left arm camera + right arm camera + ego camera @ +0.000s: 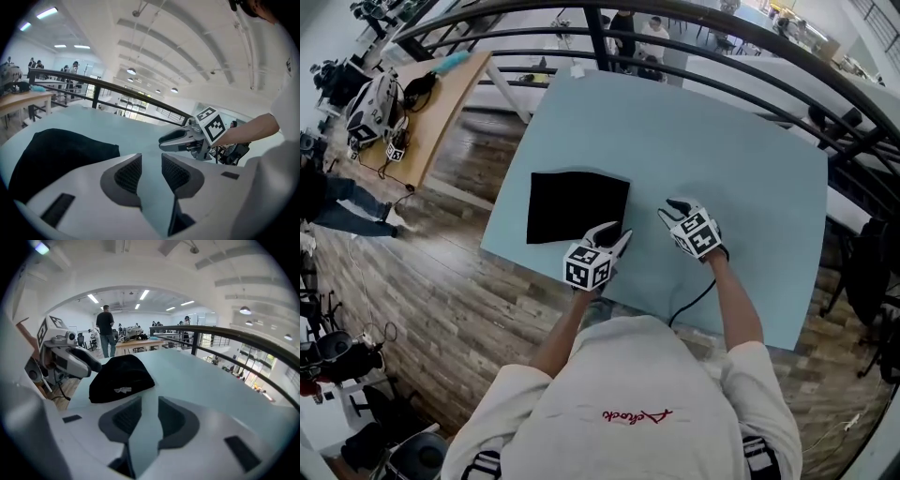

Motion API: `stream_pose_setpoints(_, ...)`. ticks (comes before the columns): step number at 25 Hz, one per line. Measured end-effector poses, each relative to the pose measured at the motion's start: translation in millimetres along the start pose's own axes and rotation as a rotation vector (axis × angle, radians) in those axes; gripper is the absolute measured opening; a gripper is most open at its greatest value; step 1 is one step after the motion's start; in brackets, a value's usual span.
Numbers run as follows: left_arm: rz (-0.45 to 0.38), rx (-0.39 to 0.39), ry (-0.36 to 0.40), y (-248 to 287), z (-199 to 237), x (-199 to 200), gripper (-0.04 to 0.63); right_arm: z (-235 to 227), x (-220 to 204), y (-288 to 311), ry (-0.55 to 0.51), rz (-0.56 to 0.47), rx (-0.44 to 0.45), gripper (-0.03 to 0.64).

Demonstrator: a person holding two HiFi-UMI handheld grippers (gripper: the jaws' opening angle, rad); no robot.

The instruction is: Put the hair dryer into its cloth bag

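A black cloth bag (pixel 577 206) lies on the pale blue table (pixel 722 159), left of its middle. In the right gripper view the bag (pixel 121 377) bulges and shows a small white label. No hair dryer shows in any view. My left gripper (pixel 617 234) hovers at the bag's near right corner, open, with nothing between its fingers (pixel 151 161). The bag (pixel 56 154) lies to the left of its jaws. My right gripper (pixel 667 210) is just right of it over bare table, open and empty (pixel 150 406). Each gripper sees the other: the right gripper (pixel 168 139), the left gripper (pixel 89 365).
The table's front edge (pixel 581 286) runs just under both hands. A black cable (pixel 694 305) hangs by the right forearm. A wooden bench (pixel 441 94) with equipment stands at the far left. A dark railing (pixel 675 28) curves behind the table. A person (pixel 105 329) stands far off.
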State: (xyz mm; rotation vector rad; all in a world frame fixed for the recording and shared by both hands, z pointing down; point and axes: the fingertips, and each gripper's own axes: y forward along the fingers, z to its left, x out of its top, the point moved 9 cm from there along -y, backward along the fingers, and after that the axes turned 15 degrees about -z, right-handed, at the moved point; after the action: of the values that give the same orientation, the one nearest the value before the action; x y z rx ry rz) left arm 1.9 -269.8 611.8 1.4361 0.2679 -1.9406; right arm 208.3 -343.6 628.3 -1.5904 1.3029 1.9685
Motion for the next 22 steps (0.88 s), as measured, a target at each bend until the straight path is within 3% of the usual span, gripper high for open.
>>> stream_pose_setpoints(3, -0.014, 0.01, 0.017, 2, -11, 1, 0.098, 2, 2, -25, -0.004, -0.055, -0.045, 0.04)
stream_pose_setpoints(6, -0.015, 0.014, 0.025, 1, -25, 1, 0.045, 7, 1, -47, -0.001, -0.115, -0.078, 0.017)
stream_pose_setpoints(10, -0.014, 0.011, 0.042, -4, -34, 0, 0.008, 18, -3, -64, -0.015, -0.156, -0.12, 0.016)
stream_pose_setpoints(22, -0.056, -0.058, 0.088, -43, -35, 13, 0.006, 72, 7, -110, 0.031, -0.252, -0.287, 0.015)
